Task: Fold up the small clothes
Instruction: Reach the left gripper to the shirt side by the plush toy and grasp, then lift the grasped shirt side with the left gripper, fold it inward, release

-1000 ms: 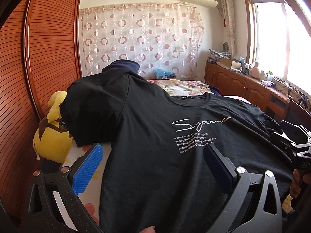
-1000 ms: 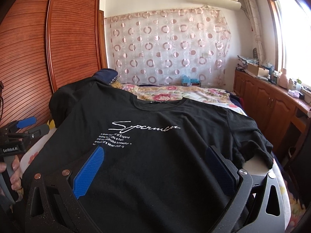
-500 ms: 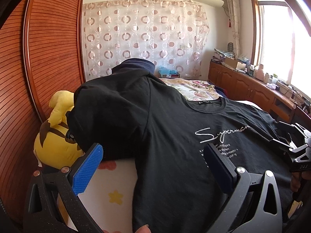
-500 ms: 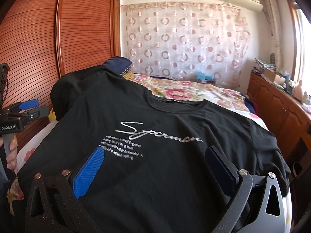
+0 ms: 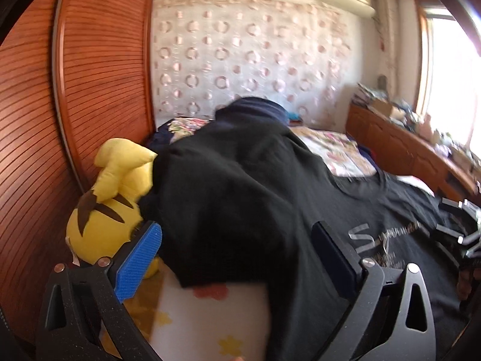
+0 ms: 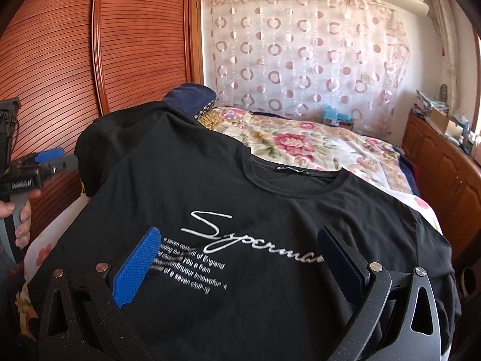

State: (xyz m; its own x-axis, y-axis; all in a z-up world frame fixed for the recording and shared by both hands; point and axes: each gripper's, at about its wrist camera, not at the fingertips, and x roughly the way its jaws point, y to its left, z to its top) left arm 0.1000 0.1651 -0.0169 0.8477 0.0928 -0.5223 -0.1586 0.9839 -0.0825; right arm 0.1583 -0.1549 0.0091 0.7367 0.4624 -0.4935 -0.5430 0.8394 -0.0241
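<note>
**Left tool swings toward the draped sleeve**

Since a second ago the left view has panned left: the chest print, then centred between its fingers, now sits at the right, and the sleeve side fills the frame. The right view has closed in on the print.

Bed (image 6: 315, 147): floral cover, carries the work. Black T-shirt (image 6: 240, 210) lies front-up across the near end, collar toward the curtain, spread flat so that it can be folded.

Its left sleeve (image 5: 216, 204) hangs over a mound of bedding beside the yellow plush toy (image 5: 102, 210), so it needs bringing inward first, by this reading.

Left tool (image 5: 237, 258): released, fingers wide apart, nothing between them, aimed at the sleeve's lower edge, probably to pinch it.

Right tool (image 6: 240, 261): also released, hovering over the print, holding nothing; likely waiting to pin or take the hem.
</note>
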